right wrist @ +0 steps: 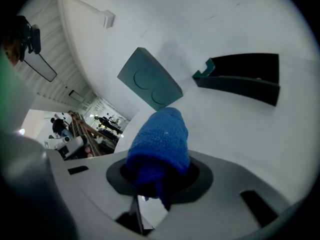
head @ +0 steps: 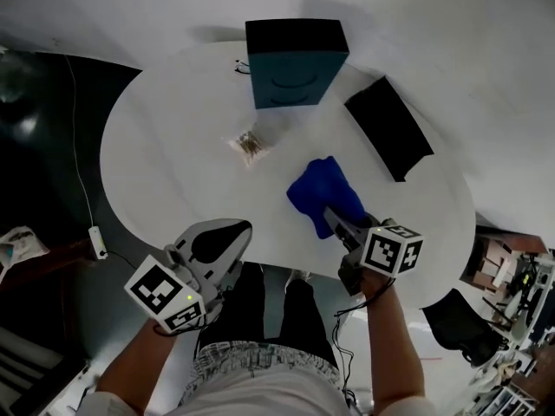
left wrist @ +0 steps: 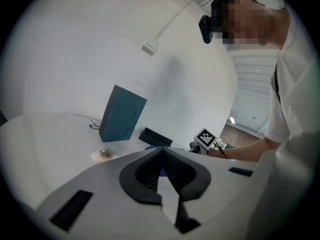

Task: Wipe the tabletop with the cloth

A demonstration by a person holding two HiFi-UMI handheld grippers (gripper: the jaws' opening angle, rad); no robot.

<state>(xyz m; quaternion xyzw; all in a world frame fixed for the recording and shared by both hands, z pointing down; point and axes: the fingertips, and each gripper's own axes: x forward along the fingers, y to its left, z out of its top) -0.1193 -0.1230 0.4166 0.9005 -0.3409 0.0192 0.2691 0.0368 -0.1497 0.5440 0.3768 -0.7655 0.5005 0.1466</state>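
A blue cloth [head: 323, 191] lies bunched on the white round tabletop [head: 173, 146], right of centre near the front edge. My right gripper [head: 336, 224] is shut on the cloth's near end. In the right gripper view the cloth [right wrist: 162, 134] bulges up out of the right gripper [right wrist: 157, 176], filling the space between the dark pads. My left gripper [head: 217, 243] hovers at the table's front edge, left of the cloth and apart from it. In the left gripper view the left gripper [left wrist: 162, 156] has its pads together with nothing between them.
A teal box [head: 295, 63] stands at the table's far side, with a thin black cable [head: 240, 66] at its left. A black open tray [head: 388, 126] lies at the right. A small clear packet [head: 249, 146] sits mid-table. The person's legs are below the front edge.
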